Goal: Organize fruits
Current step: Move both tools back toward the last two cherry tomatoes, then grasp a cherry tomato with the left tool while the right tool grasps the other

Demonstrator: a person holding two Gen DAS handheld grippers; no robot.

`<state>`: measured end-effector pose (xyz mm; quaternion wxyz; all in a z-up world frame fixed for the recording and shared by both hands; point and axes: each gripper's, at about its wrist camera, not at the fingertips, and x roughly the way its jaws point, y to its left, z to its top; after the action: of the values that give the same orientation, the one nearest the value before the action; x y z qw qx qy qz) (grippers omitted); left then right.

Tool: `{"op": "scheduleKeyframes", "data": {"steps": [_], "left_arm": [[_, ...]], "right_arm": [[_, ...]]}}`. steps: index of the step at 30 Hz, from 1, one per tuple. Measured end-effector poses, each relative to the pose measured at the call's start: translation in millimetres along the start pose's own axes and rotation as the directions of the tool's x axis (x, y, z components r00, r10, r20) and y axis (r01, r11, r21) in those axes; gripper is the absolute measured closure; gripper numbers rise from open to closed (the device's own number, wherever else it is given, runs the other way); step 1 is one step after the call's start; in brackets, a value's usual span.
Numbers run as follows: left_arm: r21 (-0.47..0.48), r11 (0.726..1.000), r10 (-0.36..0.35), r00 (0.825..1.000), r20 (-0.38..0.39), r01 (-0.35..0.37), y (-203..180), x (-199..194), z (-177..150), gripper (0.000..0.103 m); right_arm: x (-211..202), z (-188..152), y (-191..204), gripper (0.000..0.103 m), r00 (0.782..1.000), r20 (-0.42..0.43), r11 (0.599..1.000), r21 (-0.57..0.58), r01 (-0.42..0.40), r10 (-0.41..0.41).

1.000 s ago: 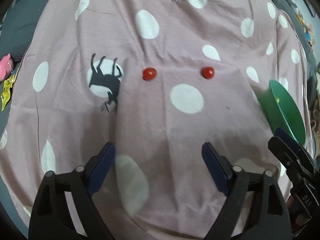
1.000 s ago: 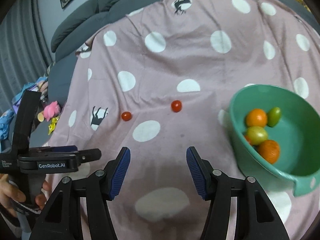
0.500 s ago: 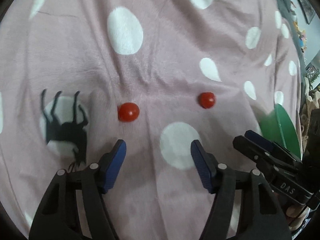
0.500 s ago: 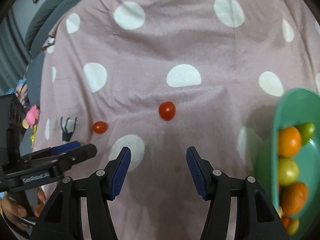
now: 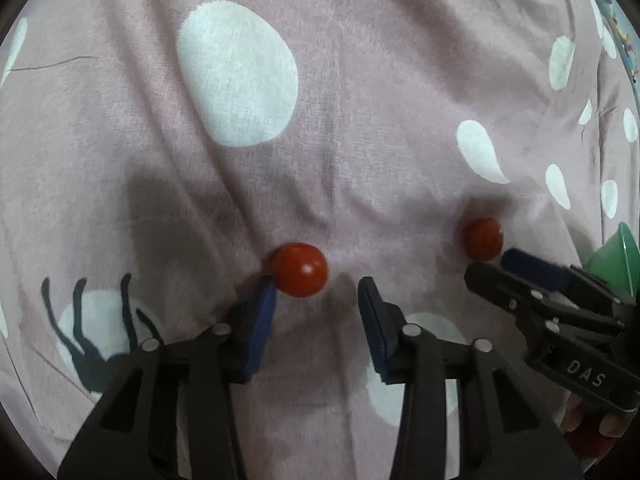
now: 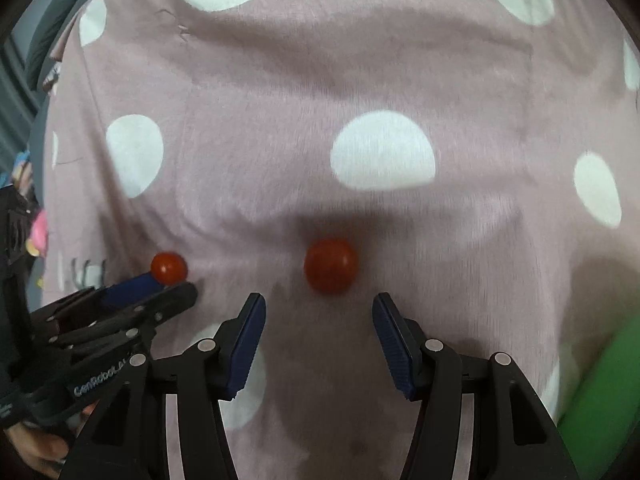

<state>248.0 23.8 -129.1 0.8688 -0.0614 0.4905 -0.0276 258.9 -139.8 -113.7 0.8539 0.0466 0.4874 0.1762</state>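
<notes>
A: Closing on a tomato (image 5: pixel 301 269), the left gripper (image 5: pixel 318 298) has its jaws narrowing; the left pad (image 5: pixel 260 316) is at the fruit's edge, the other pad is apart from it. The fruit sits just ahead of the tips on the blanket (image 5: pixel 360 100), not yet pinched

B: Noted. Right gripper (image 6: pixel 318 316)?

A: Jaws spread, nothing between them. A second tomato (image 6: pixel 330 266) lies on the blanket just ahead of the tips, roughly centred on the gap, untouched

B: Relation between the two fruits?

A: Well apart, side by side on the pink spotted cloth. In the left view the second tomato (image 5: pixel 482 239) shows at right, just beyond the right gripper's tip

B: Bowl (image 5: pixel 614 258)?

A: Green, at the far right edge of both views; contents cannot be seen. A dark animal print (image 5: pixel 96 340) marks the blanket at left
</notes>
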Motion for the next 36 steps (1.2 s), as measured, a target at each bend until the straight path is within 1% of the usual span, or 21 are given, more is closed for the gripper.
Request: {"op": "scheduleKeyframes", "data": {"steps": [4,6,9,11,12,15,17,20,24,26,30,31,33,34,36], "left_arm": [[0.009,1.000,0.003,1.000,0.014,-0.003,-2,5,7,0.065],[0.003,1.000,0.003,1.000,0.018,-0.003,-2,8,11,0.068],[0.002,1.000,0.013,1.000,0.019,-0.013,-1,11,13,0.077],[0.003,1.000,0.013,1.000,0.023,-0.013,-1,12,15,0.077],[0.003,1.000,0.013,1.000,0.023,-0.013,-1,14,17,0.077],[0.004,1.000,0.012,1.000,0.019,-0.012,-3,13,17,0.077],[0.000,1.000,0.008,1.000,0.015,-0.008,-1,4,14,0.077],[0.020,1.000,0.008,0.999,0.032,-0.008,0,-12,8,0.077],[0.042,0.999,0.002,0.999,0.036,-0.003,-4,-37,-3,0.077],[0.058,0.998,-0.009,0.999,0.042,0.006,-10,-54,-12,0.077],[0.071,0.997,-0.032,0.998,0.051,0.028,-15,-78,-26,0.077],[0.072,0.997,-0.034,0.998,0.055,0.030,-15,-84,-31,0.077],[0.071,0.997,-0.039,0.997,0.070,0.034,-15,-95,-41,0.077],[0.072,0.997,-0.045,0.996,0.075,0.040,-16,-100,-45,0.077],[0.074,0.997,-0.043,0.995,0.087,0.037,-19,-110,-55,0.076]], "right_arm": [[7,2,8,0.044,0.999,0.038,0.998,-0.040,0.038,-0.037],[9,1,12,0.047,0.997,0.055,0.997,-0.054,0.062,-0.059],[11,-1,15,0.057,0.993,0.084,0.994,-0.059,0.094,-0.089],[12,-2,14,0.069,0.989,0.097,0.991,-0.060,0.116,-0.110],[11,-2,13,0.072,0.988,0.100,0.991,-0.057,0.120,-0.114],[10,-4,8,0.074,0.990,0.102,0.994,-0.030,0.102,-0.099],[7,-6,5,0.074,0.992,0.094,0.996,-0.009,0.087,-0.086],[-4,-5,-2,0.074,0.997,0.073,0.999,0.045,0.020,-0.023],[-30,-16,-1,0.074,0.995,0.087,0.997,0.064,-0.043,0.038],[-46,-23,1,0.074,0.992,0.101,0.995,0.065,-0.077,0.070],[-79,-38,7,0.074,0.986,0.132,0.993,0.039,-0.112,0.106],[-84,-35,6,0.074,0.984,0.136,0.992,0.035,-0.117,0.112],[-96,-43,7,0.074,0.981,0.147,0.991,0.022,-0.128,0.124],[-94,-41,6,0.074,0.981,0.148,0.991,0.014,-0.132,0.128],[-104,-52,15,0.074,0.979,0.154,0.991,0.000,-0.132,0.131]]}}
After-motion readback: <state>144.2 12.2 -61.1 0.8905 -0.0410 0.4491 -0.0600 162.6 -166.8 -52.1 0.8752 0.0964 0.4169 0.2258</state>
